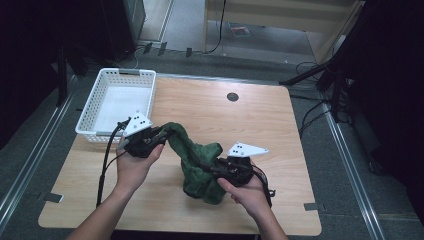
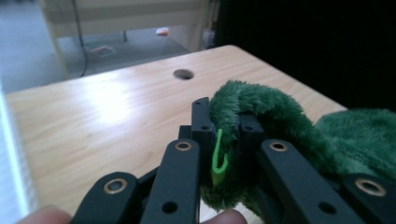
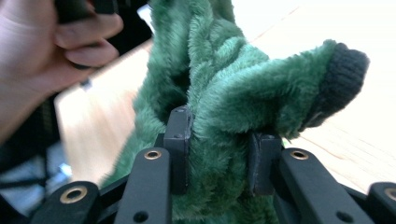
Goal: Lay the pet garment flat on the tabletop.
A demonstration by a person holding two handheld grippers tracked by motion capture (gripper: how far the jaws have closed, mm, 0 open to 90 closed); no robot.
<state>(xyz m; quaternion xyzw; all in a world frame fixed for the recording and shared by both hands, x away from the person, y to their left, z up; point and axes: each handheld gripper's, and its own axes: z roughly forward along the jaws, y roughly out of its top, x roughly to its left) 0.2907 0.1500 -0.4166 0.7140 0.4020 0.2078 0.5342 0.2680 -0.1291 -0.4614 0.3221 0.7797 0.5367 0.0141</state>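
At table centre, the green fleece garment hangs lifted between both tongs. Left tongs clench its upper end at 10 o'clock; right tongs grasp a thick fold at 4 o'clock. White basket stands at 10 o'clock, apart.

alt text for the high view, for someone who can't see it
Two hand-held grippers, left and right, pinch a fuzzy green garment and lift part of it off a wooden table. A white basket sits at the table's far left corner.
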